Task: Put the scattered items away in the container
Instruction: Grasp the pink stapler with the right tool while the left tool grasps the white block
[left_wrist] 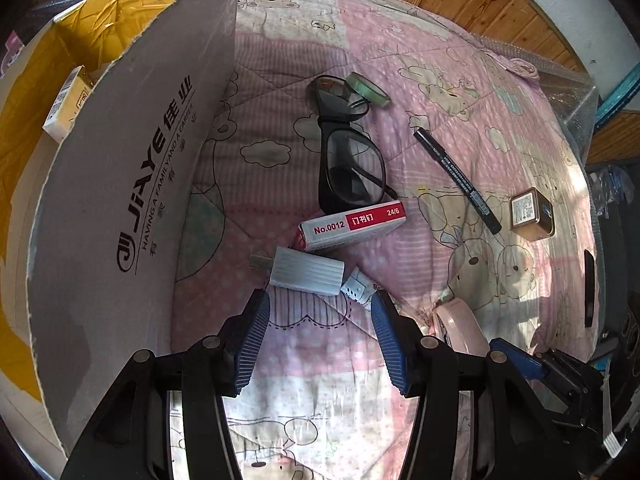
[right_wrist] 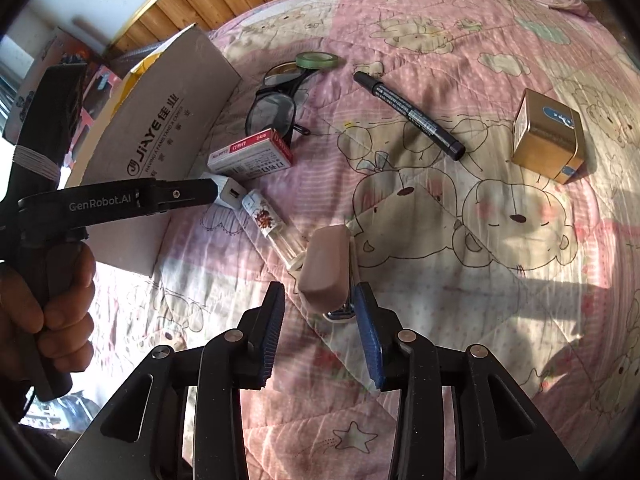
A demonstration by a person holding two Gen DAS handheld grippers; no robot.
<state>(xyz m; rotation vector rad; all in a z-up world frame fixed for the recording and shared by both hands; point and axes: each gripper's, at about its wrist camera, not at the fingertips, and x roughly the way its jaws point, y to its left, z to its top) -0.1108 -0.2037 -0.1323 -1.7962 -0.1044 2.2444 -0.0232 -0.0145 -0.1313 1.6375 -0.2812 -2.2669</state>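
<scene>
A pink quilt point(right_wrist: 460, 240) printed with cartoon bears covers the work surface. At its left edge stands the container, a grey cardboard box point(left_wrist: 120, 184) printed "JiAYE", with one flap raised; a small white-and-yellow carton point(left_wrist: 66, 100) already lies inside on yellow lining.

Scattered items, in descending size:
- Black-framed glasses point(left_wrist: 352, 160), folded, lying next to the box flap.
- Black marker pen point(right_wrist: 410, 114), capped, lying diagonally in the middle of the quilt.
- Gold tin box point(right_wrist: 548, 136), well apart to the right.
- Red-and-white staple box point(left_wrist: 354, 224) marked "No.0012", touching the glasses' lower rim.
- Pink stapler point(right_wrist: 326, 268), lying just ahead of the right claw.
- White USB charger point(left_wrist: 306, 274), ribbed, plug pointing left.
- Small clear bottle point(right_wrist: 272, 224) with a patterned label, touching the charger.
- Green tape roll point(left_wrist: 368, 88), resting against the far lens of the glasses.

Left gripper point(left_wrist: 320, 308): jaws spread wide, holding nothing. The charger lies just beyond the fingertips, between their lines, without contact.

Right gripper point(right_wrist: 320, 300): jaws spread, holding nothing. The stapler's near end sits between the fingertips, close to the right finger; whether it touches cannot be determined.

A hand point(right_wrist: 60, 300) grips the left gripper's handle.
</scene>
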